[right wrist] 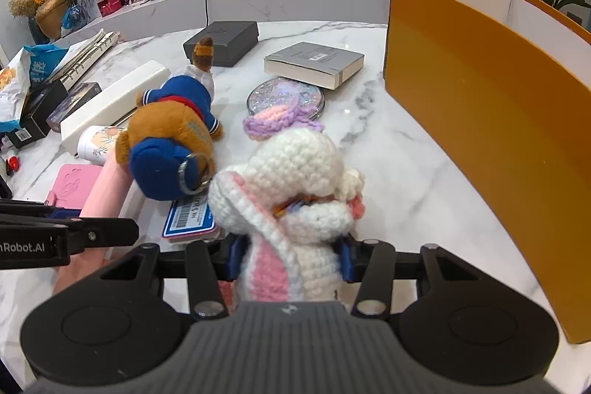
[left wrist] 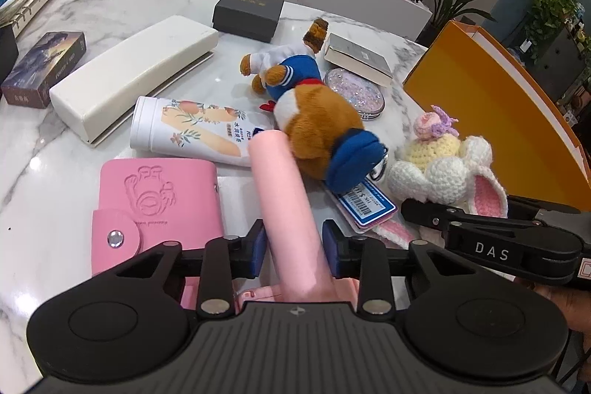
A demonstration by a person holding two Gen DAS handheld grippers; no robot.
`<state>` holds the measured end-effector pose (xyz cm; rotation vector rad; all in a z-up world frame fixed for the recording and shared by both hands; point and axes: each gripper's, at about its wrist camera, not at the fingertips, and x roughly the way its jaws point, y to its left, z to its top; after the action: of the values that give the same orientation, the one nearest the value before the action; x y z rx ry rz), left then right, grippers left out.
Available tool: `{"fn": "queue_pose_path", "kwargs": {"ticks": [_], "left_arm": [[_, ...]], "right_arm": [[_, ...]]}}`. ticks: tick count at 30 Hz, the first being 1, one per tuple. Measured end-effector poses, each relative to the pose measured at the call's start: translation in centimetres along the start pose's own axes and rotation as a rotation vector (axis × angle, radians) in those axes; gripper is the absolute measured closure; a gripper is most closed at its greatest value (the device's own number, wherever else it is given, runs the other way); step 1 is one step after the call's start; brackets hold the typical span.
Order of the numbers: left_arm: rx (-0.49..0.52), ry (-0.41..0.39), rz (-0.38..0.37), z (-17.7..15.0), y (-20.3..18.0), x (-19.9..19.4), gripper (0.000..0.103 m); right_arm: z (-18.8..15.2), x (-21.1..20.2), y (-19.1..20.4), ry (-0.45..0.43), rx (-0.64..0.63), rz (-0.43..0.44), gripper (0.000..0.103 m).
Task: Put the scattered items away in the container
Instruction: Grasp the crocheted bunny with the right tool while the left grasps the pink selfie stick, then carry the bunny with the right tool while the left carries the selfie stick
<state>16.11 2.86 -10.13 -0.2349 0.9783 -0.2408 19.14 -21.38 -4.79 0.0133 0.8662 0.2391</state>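
Right wrist view: right gripper [right wrist: 290, 259] clamped on the crochet bunny [right wrist: 295, 180], with the orange container [right wrist: 480, 120] standing open just to its right, nearer this hand than the other. Left gripper [left wrist: 293, 253] is closed on the pink tube [left wrist: 284, 194], long axis along the fingers; container [left wrist: 491, 106] lies far right across the clutter.
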Motion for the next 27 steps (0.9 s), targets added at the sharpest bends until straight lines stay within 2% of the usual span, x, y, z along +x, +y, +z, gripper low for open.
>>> {"fn": "queue_pose_path", "kwargs": {"ticks": [14,27], "left_arm": [[0.012,-0.011,-0.019,0.1,-0.8,-2.1,0.072],[0.028,-0.111,-0.018,2.0,-1.3,-6.2,0.072]], "right_arm": [[0.4,-1.7,-0.9,-0.041,0.024,-0.009,0.052],[1.3,-4.6,-1.4,-0.107,0.031,-0.015,0.052]]}}
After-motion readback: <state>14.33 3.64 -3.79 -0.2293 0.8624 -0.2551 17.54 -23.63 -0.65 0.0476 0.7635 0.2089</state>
